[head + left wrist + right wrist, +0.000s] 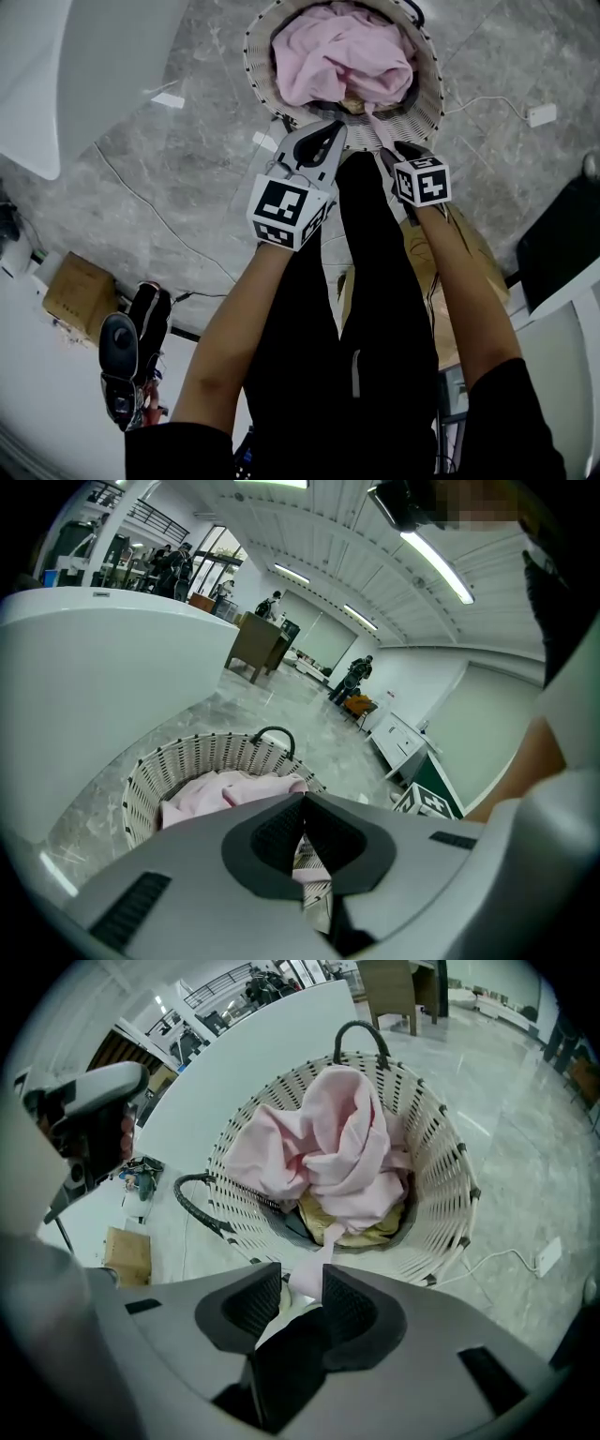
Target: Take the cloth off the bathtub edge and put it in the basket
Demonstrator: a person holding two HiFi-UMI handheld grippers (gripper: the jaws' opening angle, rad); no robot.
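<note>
A pink cloth [342, 52] lies bunched in the white woven basket [251, 56] on the floor, over a yellow cloth [361, 1232]. One thin tail of the pink cloth hangs over the basket's near rim. My right gripper [302, 1279] stands open at that rim, and the tail runs loose between its jaws. My left gripper [303, 799] is shut with nothing in it, just short of the basket [187, 757]. In the head view the left gripper [333, 128] and right gripper [389, 150] sit side by side at the rim. The white bathtub [66, 66] is to the left.
The basket has black handles [361, 1030]. On the grey marble floor are a cardboard box [80, 286], black shoes [127, 352], a thin cable and a white plug [541, 114]. A black object [562, 234] stands at the right. People move about far off in the hall.
</note>
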